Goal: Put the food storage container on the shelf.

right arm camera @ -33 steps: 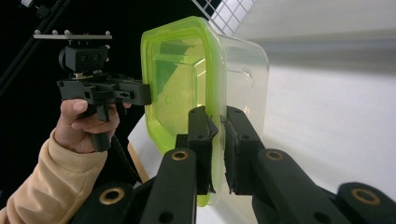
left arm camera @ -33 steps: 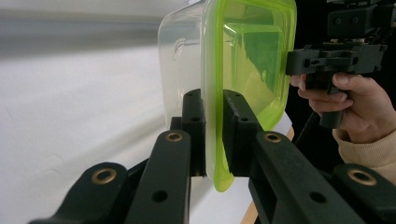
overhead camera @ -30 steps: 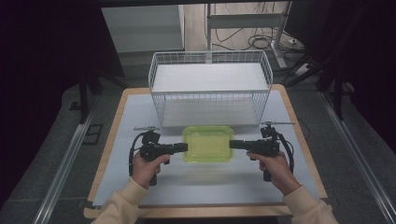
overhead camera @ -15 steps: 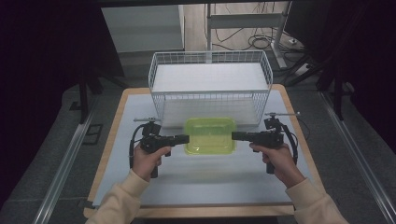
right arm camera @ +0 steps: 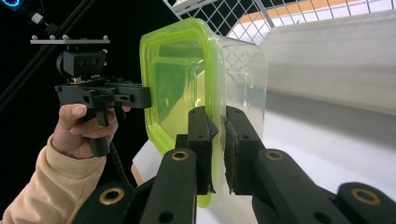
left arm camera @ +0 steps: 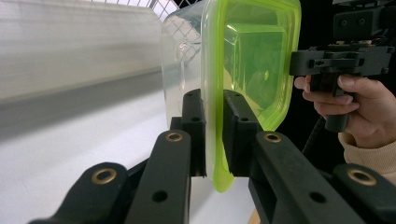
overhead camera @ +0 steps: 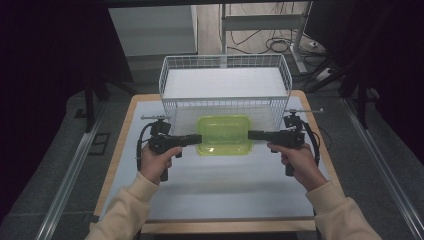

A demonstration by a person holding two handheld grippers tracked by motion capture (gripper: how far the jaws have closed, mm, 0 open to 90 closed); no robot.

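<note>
A clear plastic container with a lime-green lid (overhead camera: 223,135) hangs above the table, held from both sides. My left gripper (overhead camera: 199,139) is shut on the lid's left rim, and in the left gripper view its jaws pinch the green edge (left arm camera: 215,140). My right gripper (overhead camera: 250,135) is shut on the right rim, with the edge (right arm camera: 215,140) clamped between its pads in the right gripper view. The container (left arm camera: 243,65) sits level between the two hands, just in front of a white wire basket (overhead camera: 225,87).
The wire basket stands at the back of the white table top (overhead camera: 215,185), its front wall close behind the container. Wooden table edges (overhead camera: 117,160) run along both sides. Dark floor, rails and cables surround the table.
Both hands have lifted the container off the table and carried it away from the person, toward the basket's front wall. The grips have stayed the same.
</note>
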